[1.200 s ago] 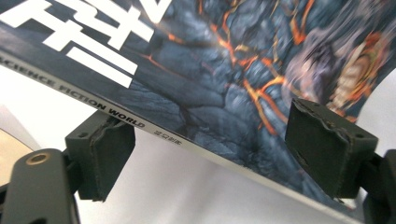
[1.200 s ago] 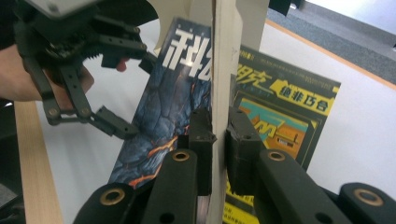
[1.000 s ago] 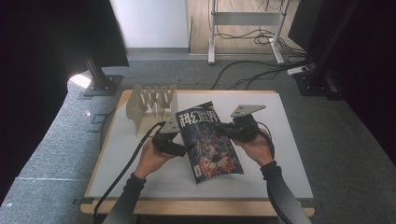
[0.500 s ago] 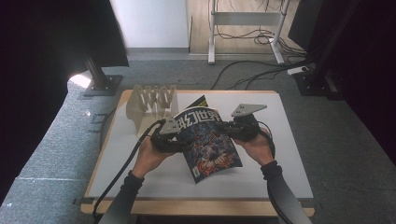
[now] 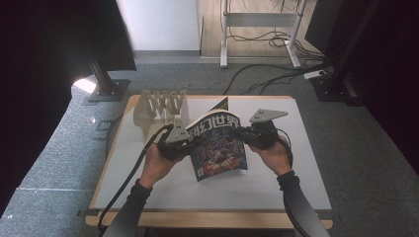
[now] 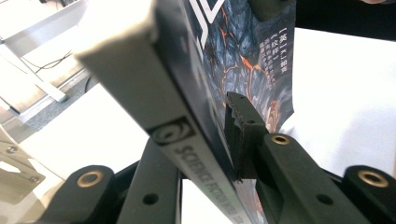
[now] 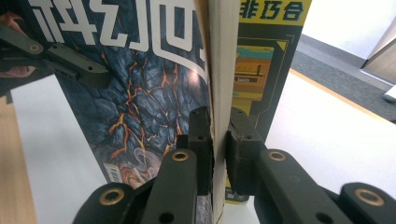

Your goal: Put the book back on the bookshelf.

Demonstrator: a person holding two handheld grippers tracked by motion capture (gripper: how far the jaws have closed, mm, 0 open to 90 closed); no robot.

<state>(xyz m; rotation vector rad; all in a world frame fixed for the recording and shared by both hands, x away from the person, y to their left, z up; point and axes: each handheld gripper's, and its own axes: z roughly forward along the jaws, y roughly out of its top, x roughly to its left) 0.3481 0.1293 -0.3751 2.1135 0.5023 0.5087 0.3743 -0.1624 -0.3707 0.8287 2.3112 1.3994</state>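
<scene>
A science-fiction magazine (image 5: 217, 148) with a dark lava-pattern cover is held off the white table (image 5: 276, 182), its top edge raised and tilted toward the far side. My left gripper (image 5: 187, 143) is shut on its spine side; in the left gripper view the spine (image 6: 187, 140) runs between the jaws of that gripper (image 6: 205, 140). My right gripper (image 5: 245, 134) is shut on the open page edge. In the right gripper view that gripper (image 7: 218, 135) clamps the pages of the magazine (image 7: 140, 93), with the left gripper (image 7: 60, 58) beyond.
A wooden slotted rack (image 5: 160, 106) stands at the table's back left, just behind the magazine. A stand base (image 5: 106, 89) and cables (image 5: 276, 74) lie on the grey floor beyond the table. Bare table surface spreads in front and to the right.
The magazine lay nearly flat on the table a second ago. Both grippers have lifted it, raising its top edge so it stands tilted above the table, closer to the rack.
</scene>
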